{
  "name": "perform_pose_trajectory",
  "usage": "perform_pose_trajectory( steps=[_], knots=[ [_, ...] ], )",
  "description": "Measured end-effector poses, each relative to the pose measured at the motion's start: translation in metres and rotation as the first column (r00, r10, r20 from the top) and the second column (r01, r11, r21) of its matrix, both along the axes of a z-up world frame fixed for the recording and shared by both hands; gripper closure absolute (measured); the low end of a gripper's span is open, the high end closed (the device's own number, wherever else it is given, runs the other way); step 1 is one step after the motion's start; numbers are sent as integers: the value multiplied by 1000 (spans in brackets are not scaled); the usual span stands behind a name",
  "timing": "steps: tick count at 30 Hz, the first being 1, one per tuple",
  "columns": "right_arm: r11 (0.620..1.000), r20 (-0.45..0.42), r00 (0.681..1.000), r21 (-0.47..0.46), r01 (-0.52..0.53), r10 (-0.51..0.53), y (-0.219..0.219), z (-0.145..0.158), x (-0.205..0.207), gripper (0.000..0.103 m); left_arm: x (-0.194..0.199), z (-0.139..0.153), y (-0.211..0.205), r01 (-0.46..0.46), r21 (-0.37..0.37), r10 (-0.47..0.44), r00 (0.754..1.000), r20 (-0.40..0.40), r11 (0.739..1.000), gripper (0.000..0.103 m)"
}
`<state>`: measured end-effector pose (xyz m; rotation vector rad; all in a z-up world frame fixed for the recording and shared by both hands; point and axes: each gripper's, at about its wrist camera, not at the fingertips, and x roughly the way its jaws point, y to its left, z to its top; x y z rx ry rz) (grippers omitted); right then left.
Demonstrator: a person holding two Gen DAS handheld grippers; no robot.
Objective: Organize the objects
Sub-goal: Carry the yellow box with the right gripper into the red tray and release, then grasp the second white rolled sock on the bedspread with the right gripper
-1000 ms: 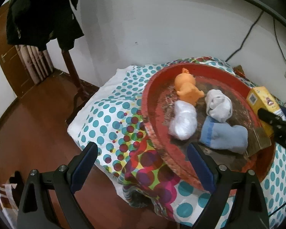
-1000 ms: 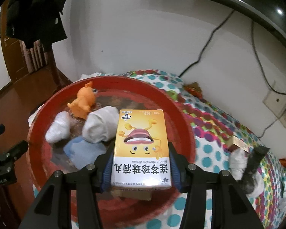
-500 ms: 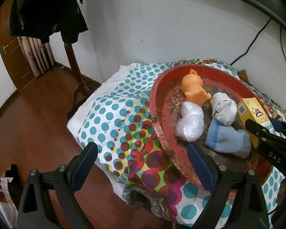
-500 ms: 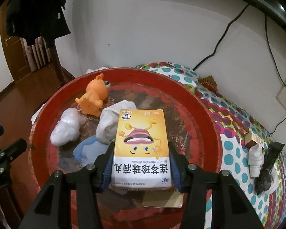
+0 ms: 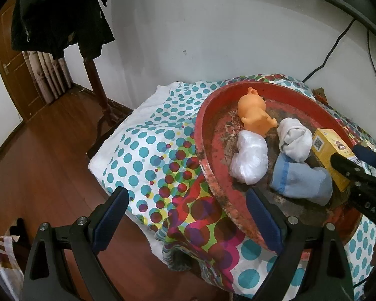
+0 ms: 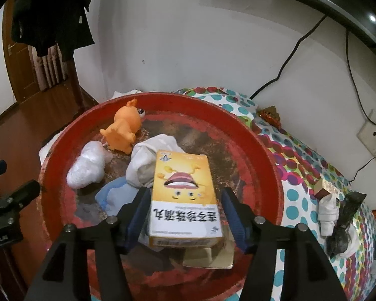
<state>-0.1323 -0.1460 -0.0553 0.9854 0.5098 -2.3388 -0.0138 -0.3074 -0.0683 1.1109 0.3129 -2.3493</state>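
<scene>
Between opening right gripper (image 6: 185, 215) jaws, yellow box (image 6: 184, 195) sits w/ gaps.

We see red basin (image 6: 268, 155) crowded on left half: orange toy (image 6: 124, 131), plastic bag (image 6: 87, 165), white sock (image 6: 148, 160), blue sock (image 6: 115, 195) packed touching. Yellow box (image 6: 184, 195) sits between opening jaws of right claw (image 6: 185, 215), blocking centre. Right part of basin floor bare. Left claw (image 5: 188, 215) hangs wide at basin's near rim, nothing between jaws. Dotted cloth (image 5: 148, 150) left of basin free.
</scene>
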Motion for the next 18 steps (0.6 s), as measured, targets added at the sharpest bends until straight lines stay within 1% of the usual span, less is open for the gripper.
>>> perform_pose_trajectory(
  steps=[2, 7, 12, 18],
  knots=[
    [1000, -7, 1000, 0, 3, -3, 3, 3, 1, 41, 0, 0, 1, 3, -8, -3, 1000, 3, 1000, 9],
    [999, -8, 1000, -33, 11, -12, 20, 14, 5, 40, -1, 0, 5, 16, -28, -16, 1000, 3, 999, 9],
    [999, -28, 999, -29, 25, -26, 41, 20, 6, 39, -3, -1, 7, 27, -30, -26, 1000, 7, 999, 9],
    [996, -23, 996, -34, 86, -87, 86, 17, -2, 38, -4, 1, 16, 50, -57, -50, 999, 8, 997, 9]
  ],
)
